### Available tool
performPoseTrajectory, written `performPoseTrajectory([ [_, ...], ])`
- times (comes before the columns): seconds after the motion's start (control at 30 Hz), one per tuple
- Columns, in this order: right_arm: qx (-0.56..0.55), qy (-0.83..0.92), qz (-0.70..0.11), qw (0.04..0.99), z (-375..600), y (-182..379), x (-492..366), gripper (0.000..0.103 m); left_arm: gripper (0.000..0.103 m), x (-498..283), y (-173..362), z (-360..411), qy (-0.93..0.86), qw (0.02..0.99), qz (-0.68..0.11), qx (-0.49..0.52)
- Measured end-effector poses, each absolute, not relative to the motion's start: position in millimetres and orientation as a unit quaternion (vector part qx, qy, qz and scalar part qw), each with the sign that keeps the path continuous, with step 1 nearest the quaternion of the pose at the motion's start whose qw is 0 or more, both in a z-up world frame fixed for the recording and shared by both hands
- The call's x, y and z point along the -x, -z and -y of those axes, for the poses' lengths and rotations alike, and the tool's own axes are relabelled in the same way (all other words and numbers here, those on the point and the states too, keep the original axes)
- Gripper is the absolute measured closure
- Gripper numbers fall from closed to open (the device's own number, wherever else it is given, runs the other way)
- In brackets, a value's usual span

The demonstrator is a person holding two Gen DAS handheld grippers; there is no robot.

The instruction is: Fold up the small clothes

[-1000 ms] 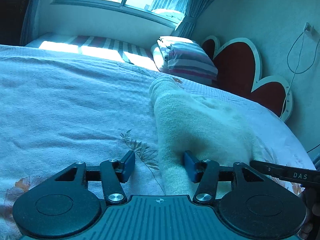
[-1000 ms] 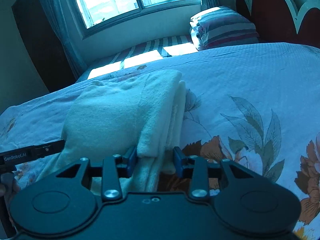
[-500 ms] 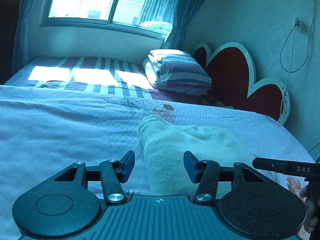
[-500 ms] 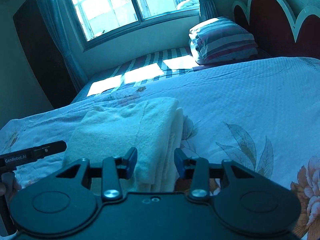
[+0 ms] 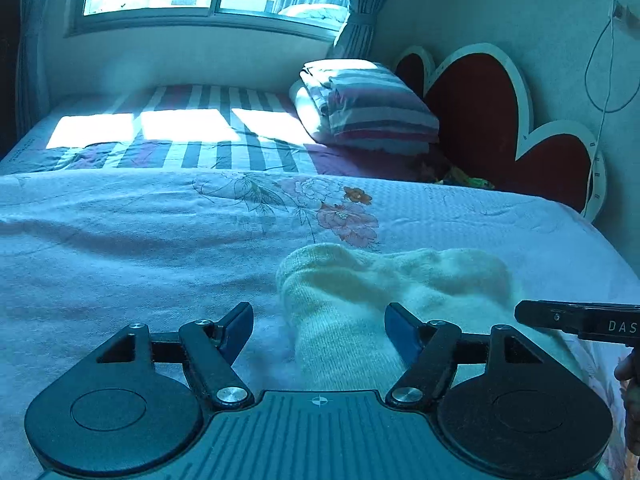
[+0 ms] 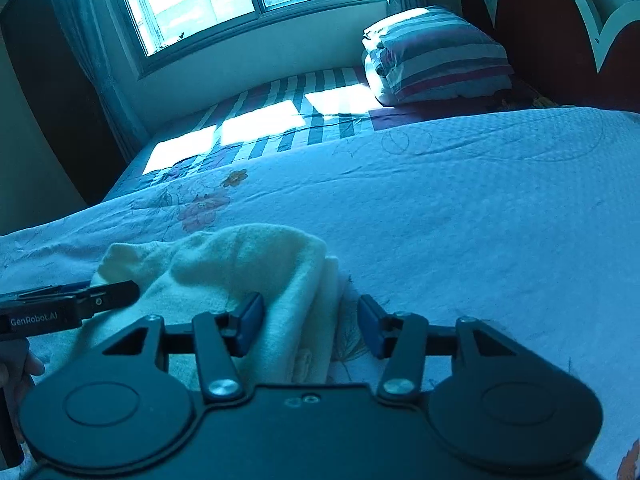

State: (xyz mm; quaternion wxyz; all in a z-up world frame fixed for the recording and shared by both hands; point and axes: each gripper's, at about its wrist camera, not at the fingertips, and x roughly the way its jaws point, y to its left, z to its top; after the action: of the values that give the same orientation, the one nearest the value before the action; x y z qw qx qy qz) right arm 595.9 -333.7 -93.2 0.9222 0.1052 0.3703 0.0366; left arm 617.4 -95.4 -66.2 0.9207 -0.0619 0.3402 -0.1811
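Cream-coloured knit, the small garment (image 5: 384, 292) lies in a loose folded bundle on the pale floral bedspread (image 5: 120, 240), near the front edge of the bed and well apart from the striped pillow (image 5: 368, 108) by the red headboard (image 5: 480, 120). The left gripper (image 5: 319, 328) has just been opening: its blue pads stand wide, the bundle's near end showing between them but with clear gaps on both sides, so it is released. The right gripper (image 6: 310, 320) has likewise just been opening; the garment's layered right edge sits between its pads, the left pad close against or just brushing the cloth, the right pad clear of it, so nothing is pinched. Each gripper shows in the other's view at the side of the bundle, one to either side. The step in hand looks like letting go after a fold has been laid down. Whether the fold is the last I cannot tell; the top looks lumpy rather than flat. The next move probably calls for drawing both grippers clear without dragging the layers, then either pressing the bundle smooth or taking a fresh edge to fold it once more.
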Motion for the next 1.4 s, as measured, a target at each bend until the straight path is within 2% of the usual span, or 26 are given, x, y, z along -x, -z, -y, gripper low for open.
performPoseTrajectory([
  [0.13, -0.105, -0.063, -0.355, 0.927, 331, 79, -548, 0.053, 0.031, -575, 72, 82, 0.194, 0.914, -0.348, 0.075],
  [0.3, -0.114, -0.075, -0.384, 0.913, 322, 92, -498, 0.055, 0.031, -532, 82, 70, 0.191, 0.908, -0.362, 0.089],
  [0.5, -0.125, -0.069, -0.397, 0.906, 314, 99, -448, 0.054, 0.031, -466, 87, 65, 0.199, 0.909, -0.364, 0.029],
  [0.63, -0.086, -0.079, -0.395, 0.911, 305, 101, -421, 0.053, 0.031, -438, 84, 61, 0.205, 0.912, -0.356, 0.002],
  [0.8, -0.127, -0.100, -0.384, 0.909, 324, 87, -423, 0.053, 0.031, -460, 67, 45, 0.233, 0.905, -0.350, 0.068],
  [0.93, -0.265, -0.098, -0.359, 0.890, 372, 94, -463, 0.051, 0.031, -519, 79, 38, 0.252, 0.877, -0.376, 0.160],
  [1.0, -0.289, -0.095, -0.364, 0.880, 384, 104, -486, 0.049, 0.039, -541, 90, 33, 0.274, 0.852, -0.394, 0.211],
  [1.03, -0.307, -0.102, -0.369, 0.871, 390, 111, -498, 0.049, 0.039, -552, 97, 32, 0.285, 0.839, -0.403, 0.230],
  [1.07, -0.318, -0.113, -0.371, 0.865, 393, 115, -506, 0.049, 0.039, -560, 102, 31, 0.299, 0.825, -0.411, 0.247],
  [1.13, -0.337, -0.144, -0.372, 0.853, 397, 124, -520, 0.041, 0.039, -571, 112, 28, 0.320, 0.807, -0.415, 0.273],
  [1.4, -0.333, -0.218, -0.386, 0.832, 393, 135, -553, 0.041, 0.043, -595, 129, 36, 0.366, 0.774, -0.417, 0.306],
])
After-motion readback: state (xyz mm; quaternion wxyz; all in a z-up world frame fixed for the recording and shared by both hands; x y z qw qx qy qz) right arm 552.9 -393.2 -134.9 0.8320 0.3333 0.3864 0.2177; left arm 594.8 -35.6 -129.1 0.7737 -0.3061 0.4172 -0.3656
